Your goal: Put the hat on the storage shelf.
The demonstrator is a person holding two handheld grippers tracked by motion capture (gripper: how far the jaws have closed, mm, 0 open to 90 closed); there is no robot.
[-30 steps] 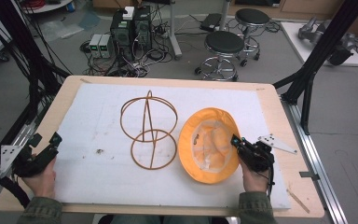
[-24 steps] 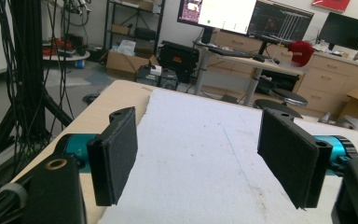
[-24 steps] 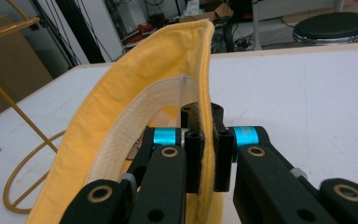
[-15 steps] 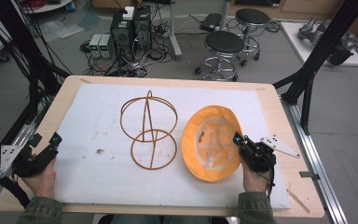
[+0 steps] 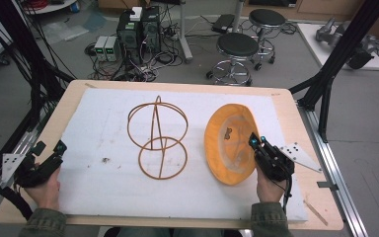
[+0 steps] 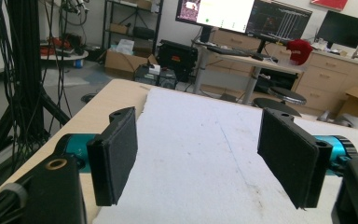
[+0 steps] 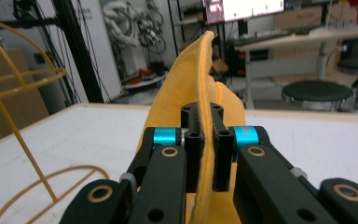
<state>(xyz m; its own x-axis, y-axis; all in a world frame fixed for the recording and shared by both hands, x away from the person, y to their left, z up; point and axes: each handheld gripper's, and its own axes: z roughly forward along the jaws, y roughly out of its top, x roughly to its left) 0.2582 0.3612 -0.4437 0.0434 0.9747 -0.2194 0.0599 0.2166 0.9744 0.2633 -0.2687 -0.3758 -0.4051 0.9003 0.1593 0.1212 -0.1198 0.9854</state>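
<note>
While the right gripper (image 5: pixel 254 143) pinches the floppy orange hat's (image 5: pixel 227 143) brim beside a wire stand (image 5: pixel 157 138), the left gripper (image 6: pixel 205 158) sits wide open, empty.

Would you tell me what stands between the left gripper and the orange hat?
In the high view, the wire stand stands on the white mat between the left gripper and the orange hat.

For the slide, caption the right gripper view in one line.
Right tongs shut on the brim of an orange hat, lifted beside a wire stand on the white mat.
</note>
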